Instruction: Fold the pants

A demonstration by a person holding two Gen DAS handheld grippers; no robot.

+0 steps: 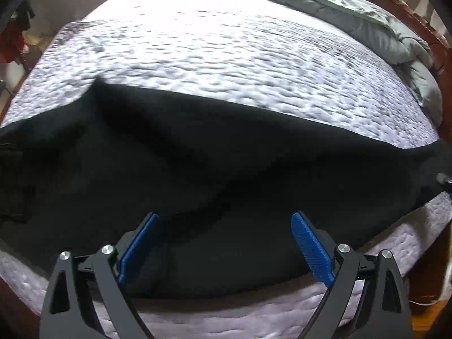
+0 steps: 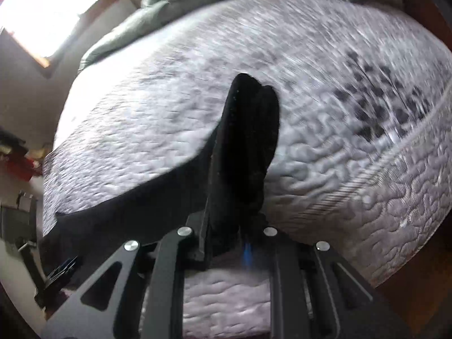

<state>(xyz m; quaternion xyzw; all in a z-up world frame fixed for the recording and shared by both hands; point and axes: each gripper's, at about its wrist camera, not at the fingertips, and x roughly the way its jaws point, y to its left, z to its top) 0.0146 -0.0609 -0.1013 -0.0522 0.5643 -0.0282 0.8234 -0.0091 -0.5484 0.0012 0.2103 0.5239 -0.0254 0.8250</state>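
Observation:
Black pants [image 1: 197, 169] lie stretched sideways across the near part of a quilted white mattress [image 1: 226, 56]. My left gripper [image 1: 226, 243] is open, its blue pads [image 1: 308, 245] spread wide just above the pants' near edge, holding nothing. My right gripper [image 2: 240, 226] is shut on the pants [image 2: 248, 141]; a bunched end of black cloth sticks up between its fingers and trails off left over the mattress [image 2: 353, 155]. The right gripper also shows at the right edge of the left wrist view [image 1: 443, 180], at the pants' right end.
A grey-green duvet [image 1: 353, 8] is heaped at the far side of the bed. A wooden bed frame [image 1: 418, 25] runs along the right. A bright window [image 2: 48, 14] is at the far left. Clutter stands on the floor at the left [image 2: 19, 158].

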